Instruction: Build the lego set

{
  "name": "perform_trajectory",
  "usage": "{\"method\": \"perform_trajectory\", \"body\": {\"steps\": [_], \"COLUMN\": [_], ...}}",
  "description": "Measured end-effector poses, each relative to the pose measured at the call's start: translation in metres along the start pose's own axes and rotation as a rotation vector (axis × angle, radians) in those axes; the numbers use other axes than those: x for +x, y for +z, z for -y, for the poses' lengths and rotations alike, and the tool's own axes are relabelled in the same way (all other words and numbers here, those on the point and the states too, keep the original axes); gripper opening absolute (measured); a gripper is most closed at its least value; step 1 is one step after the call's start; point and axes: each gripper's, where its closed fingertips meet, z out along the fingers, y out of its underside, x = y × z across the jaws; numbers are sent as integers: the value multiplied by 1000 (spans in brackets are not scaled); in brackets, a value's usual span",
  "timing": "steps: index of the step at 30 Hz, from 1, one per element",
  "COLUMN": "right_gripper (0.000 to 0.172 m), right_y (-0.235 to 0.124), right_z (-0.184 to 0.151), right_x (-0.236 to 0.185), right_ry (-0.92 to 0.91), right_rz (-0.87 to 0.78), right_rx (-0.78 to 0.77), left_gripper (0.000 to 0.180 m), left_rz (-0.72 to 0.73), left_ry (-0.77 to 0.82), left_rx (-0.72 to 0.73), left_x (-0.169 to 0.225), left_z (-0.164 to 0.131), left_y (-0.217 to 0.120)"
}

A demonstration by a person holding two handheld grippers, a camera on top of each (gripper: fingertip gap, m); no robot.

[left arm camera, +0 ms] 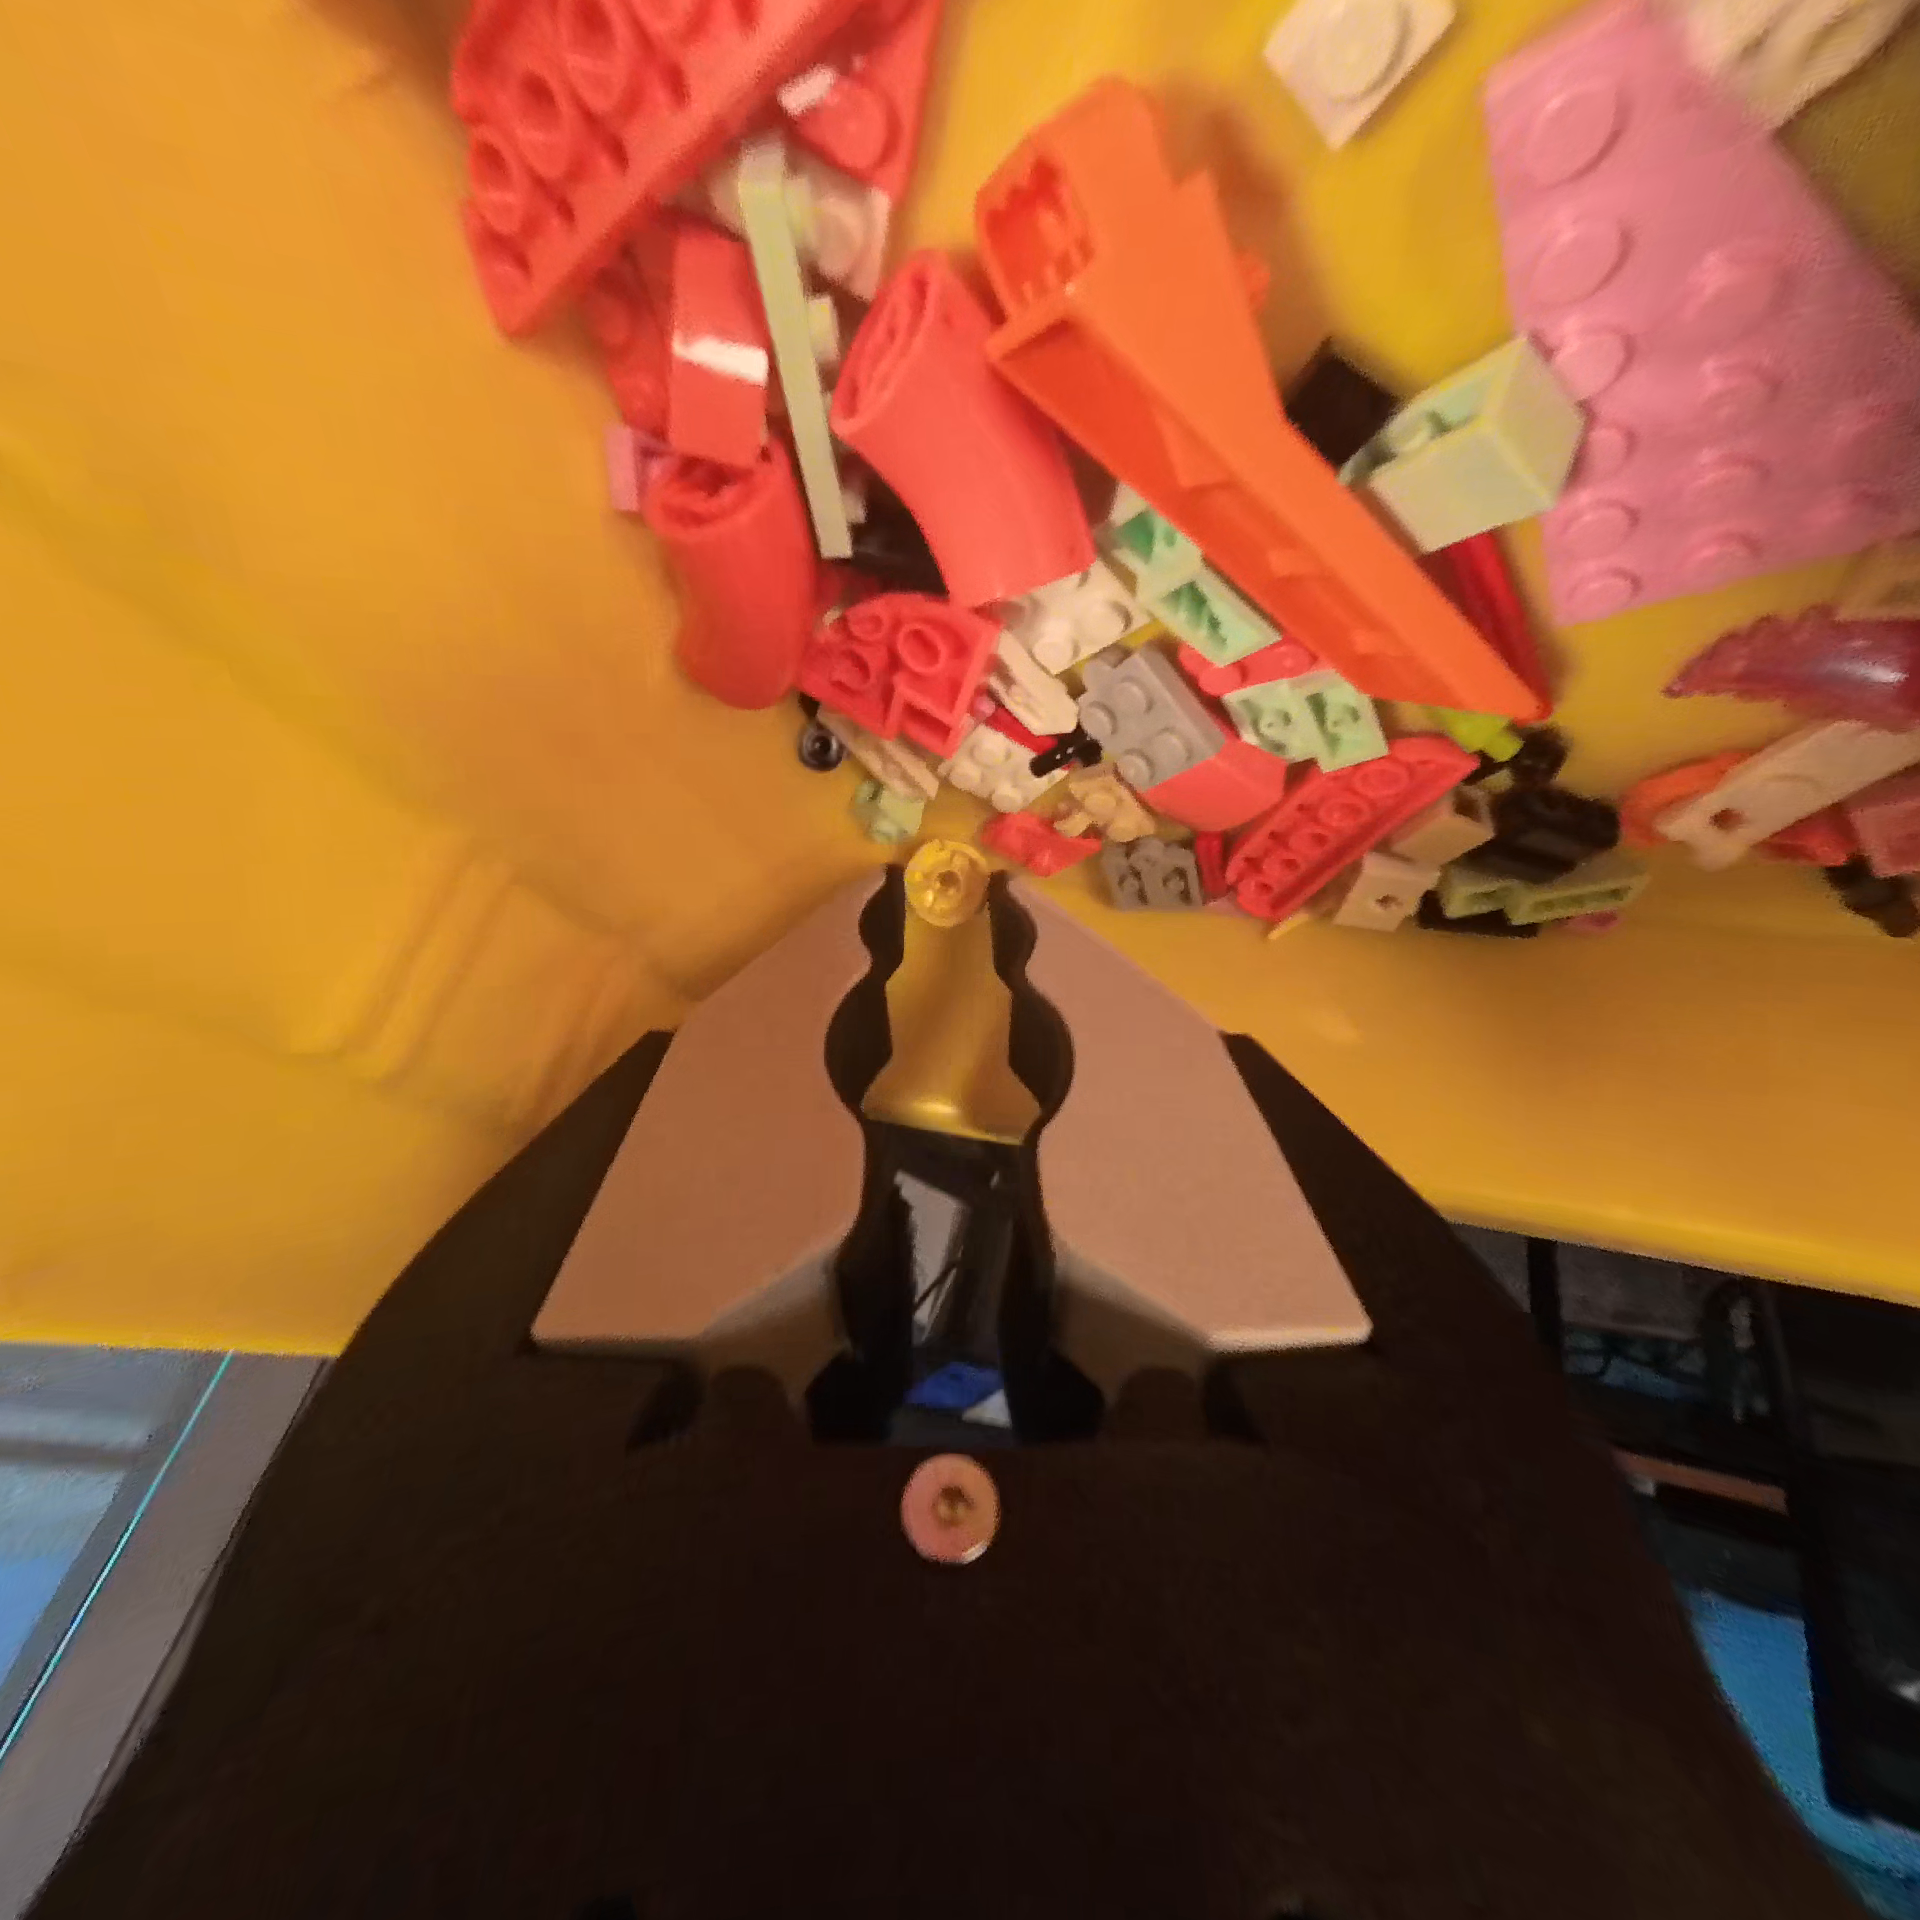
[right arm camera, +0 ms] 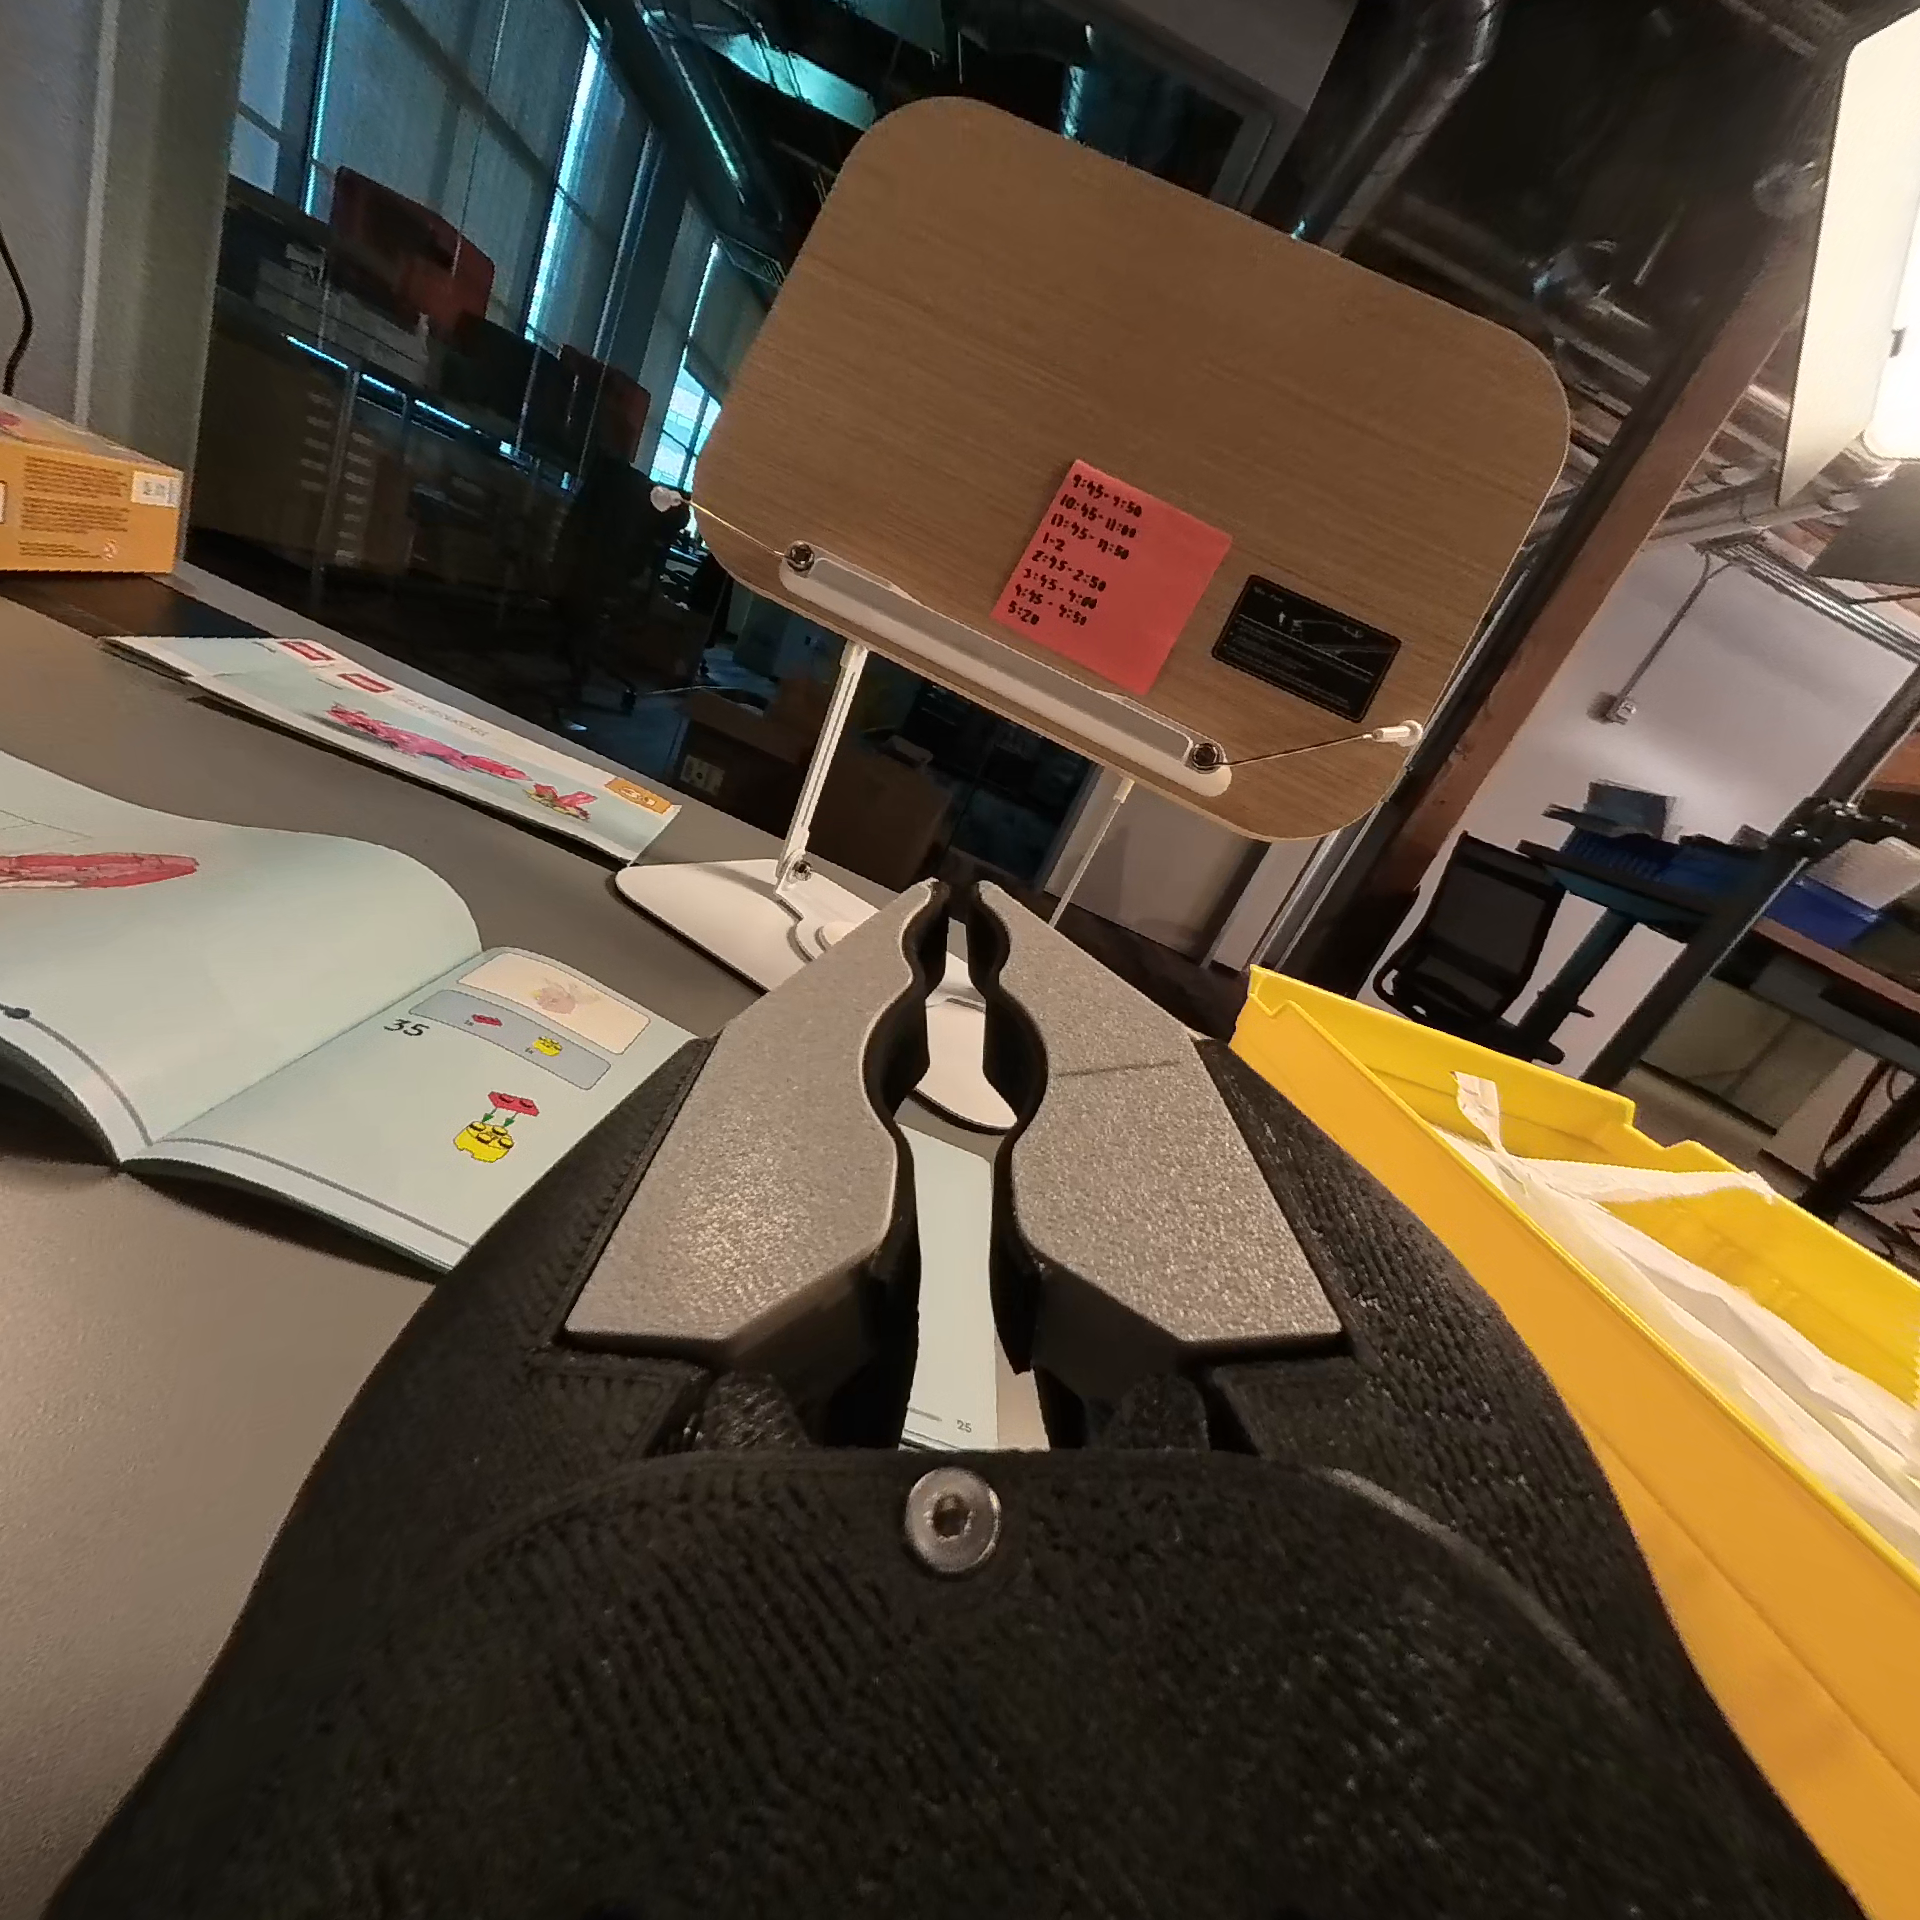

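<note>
In the left wrist view, my left gripper (left arm camera: 943, 883) is inside a yellow bin (left arm camera: 312, 623), at the near edge of a heap of loose toy bricks (left arm camera: 1091, 623). Its two fingertips are closed on a small round yellow brick (left arm camera: 943, 878), one pad on each side of it. In the right wrist view, my right gripper (right arm camera: 954, 894) is shut with nothing between its fingertips. It hovers above a dark table (right arm camera: 208, 1351), pointing towards a wooden book stand (right arm camera: 1122, 436) on a white base.
The heap holds red, orange (left arm camera: 1226, 416), grey, pale green and white pieces, with a large pink plate (left arm camera: 1704, 332) beside it. In the right wrist view, an open instruction booklet (right arm camera: 260, 987) lies to the left. A yellow bin holding white bags (right arm camera: 1507, 1195) stands to the right. Spacing between my two grippers at the tips: around 65 cm.
</note>
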Motion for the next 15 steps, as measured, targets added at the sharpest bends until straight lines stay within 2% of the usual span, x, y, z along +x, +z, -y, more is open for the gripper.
{"method": "perform_trajectory", "body": {"steps": [4, 8, 12, 15], "right_gripper": [1, 1, 1, 1], "right_y": [0, 0, 0, -1], "right_z": [0, 0, -1, -1], "right_x": [0, 1, 3, 6], "right_ry": [2, 8, 23, 42], "right_rz": [2, -3, -14, -23], "right_rx": [0, 0, -1, 2], "left_gripper": [14, 14, 15, 14], "left_rz": [-116, -214, -227, -224], "left_ry": [1, -18, -79, -84], "left_rx": [137, 326, 636, 930], "left_x": [16, 29, 37, 55], "left_z": [14, 27, 38, 45], "left_y": [-15, -45, -97, -151]}}
